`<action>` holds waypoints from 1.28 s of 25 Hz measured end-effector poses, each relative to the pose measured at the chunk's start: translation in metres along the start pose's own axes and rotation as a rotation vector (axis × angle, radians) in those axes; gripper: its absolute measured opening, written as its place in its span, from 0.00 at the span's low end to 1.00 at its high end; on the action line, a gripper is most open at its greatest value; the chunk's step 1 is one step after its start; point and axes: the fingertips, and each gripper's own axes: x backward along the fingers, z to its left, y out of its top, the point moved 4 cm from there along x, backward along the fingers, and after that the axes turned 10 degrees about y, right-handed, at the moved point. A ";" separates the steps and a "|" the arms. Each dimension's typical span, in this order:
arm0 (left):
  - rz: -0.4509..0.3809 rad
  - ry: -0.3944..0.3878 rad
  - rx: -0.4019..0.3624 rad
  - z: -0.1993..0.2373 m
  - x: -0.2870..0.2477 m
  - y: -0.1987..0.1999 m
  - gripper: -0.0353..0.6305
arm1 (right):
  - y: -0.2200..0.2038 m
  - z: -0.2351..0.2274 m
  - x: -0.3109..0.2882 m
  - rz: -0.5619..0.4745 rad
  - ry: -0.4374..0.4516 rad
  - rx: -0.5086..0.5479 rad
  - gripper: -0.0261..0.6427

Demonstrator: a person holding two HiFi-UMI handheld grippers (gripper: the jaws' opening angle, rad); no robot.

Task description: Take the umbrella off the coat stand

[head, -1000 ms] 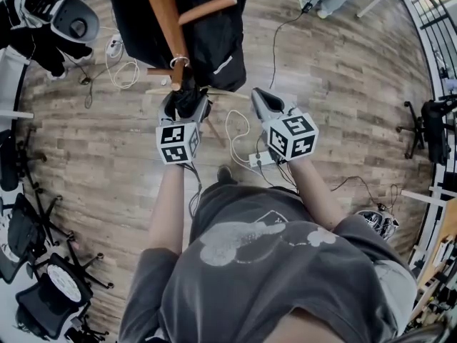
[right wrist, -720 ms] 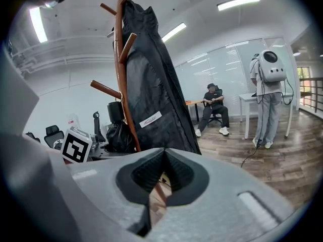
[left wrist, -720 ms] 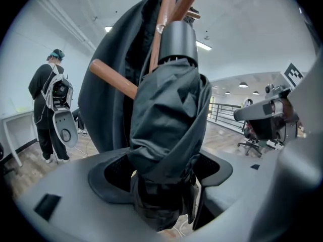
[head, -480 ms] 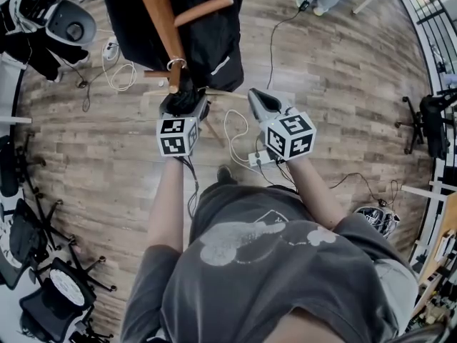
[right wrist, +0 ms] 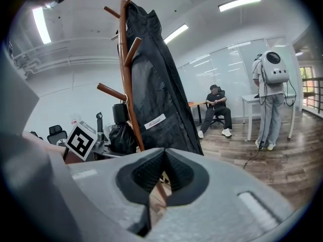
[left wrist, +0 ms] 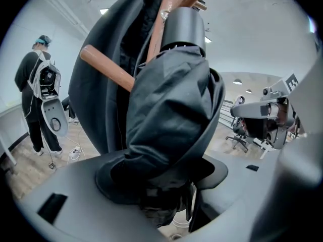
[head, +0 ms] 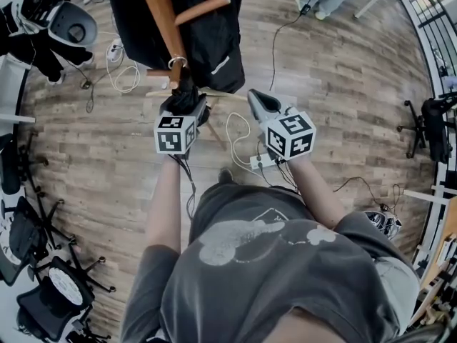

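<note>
A folded black umbrella (head: 184, 91) hangs by its strap from a lower peg of the wooden coat stand (head: 161, 13), next to a black coat (head: 214, 41). My left gripper (head: 184, 106) reaches onto it. In the left gripper view the umbrella's bunched fabric (left wrist: 171, 115) fills the gap between the jaws, which are closing on it, and its round black cap (left wrist: 184, 26) is above. My right gripper (head: 258, 100) hovers to the right, shut and holding nothing. The right gripper view shows the stand (right wrist: 126, 74) and the umbrella (right wrist: 121, 130) at its left.
A white power strip (head: 260, 161) and loose cables lie on the wood floor below the grippers. Office chairs (head: 50, 284) crowd the left edge. One person stands at a table (right wrist: 272, 95), another sits (right wrist: 217, 110), and a third stands at the left (left wrist: 38, 95).
My left gripper has edged a little toward the stand and tilted, and its jaws have narrowed around the umbrella. The right gripper has kept still.
</note>
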 end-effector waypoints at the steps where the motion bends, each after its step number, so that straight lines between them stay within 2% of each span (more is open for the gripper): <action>1: 0.004 -0.003 0.000 -0.001 0.002 -0.001 0.48 | 0.000 0.001 0.000 0.000 0.004 0.003 0.04; 21: -0.064 0.011 0.056 -0.040 0.072 0.007 0.47 | 0.007 0.028 0.019 -0.048 0.110 0.015 0.04; 32: -0.105 0.079 0.086 -0.066 0.115 -0.003 0.47 | -0.001 0.042 0.051 -0.060 0.177 0.026 0.04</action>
